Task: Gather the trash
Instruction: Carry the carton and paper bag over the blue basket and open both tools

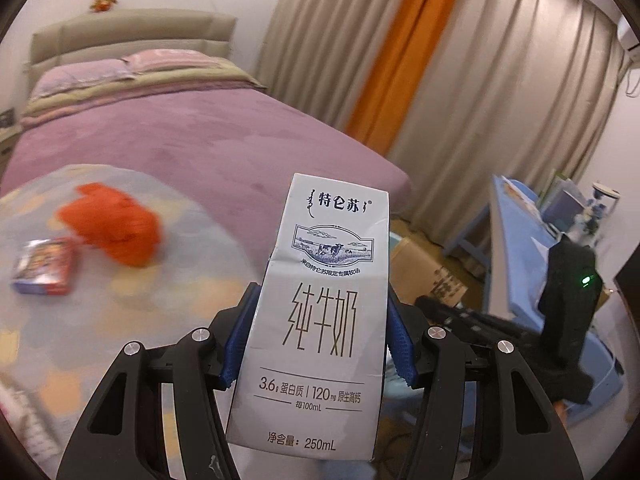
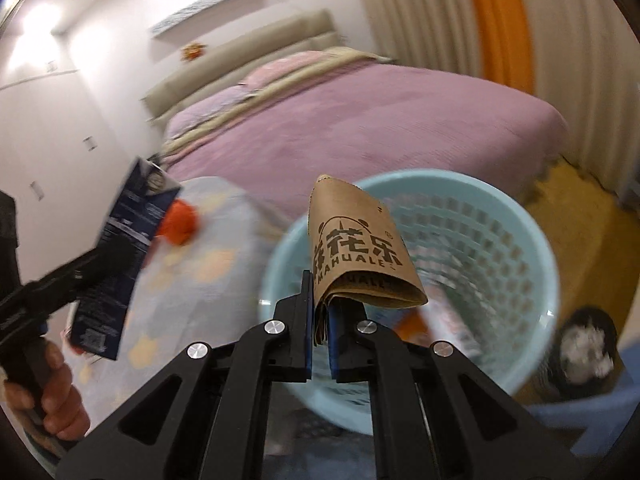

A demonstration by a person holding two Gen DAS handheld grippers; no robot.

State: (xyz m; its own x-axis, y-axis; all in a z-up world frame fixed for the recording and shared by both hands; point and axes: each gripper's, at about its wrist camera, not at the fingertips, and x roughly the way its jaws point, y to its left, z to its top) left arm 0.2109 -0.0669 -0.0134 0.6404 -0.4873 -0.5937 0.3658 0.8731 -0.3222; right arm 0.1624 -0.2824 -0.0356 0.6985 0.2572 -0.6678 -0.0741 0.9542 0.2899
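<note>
milk carton (image 1: 320, 312) in left claw (image 1: 316, 344) — paper bag (image 2: 360, 252) in right claw (image 2: 320, 340)

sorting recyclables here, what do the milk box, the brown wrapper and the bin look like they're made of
Milk carton: coated paperboard, smooth with a slight sheen, creased edges. Brown wrapper: matte kraft-like paper, folded in layers. Basket: light blue plastic, probably moulded, with lattice walls.

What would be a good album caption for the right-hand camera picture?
Right gripper pinches a folded brown paper bag above the light blue laundry-style basket.
</note>
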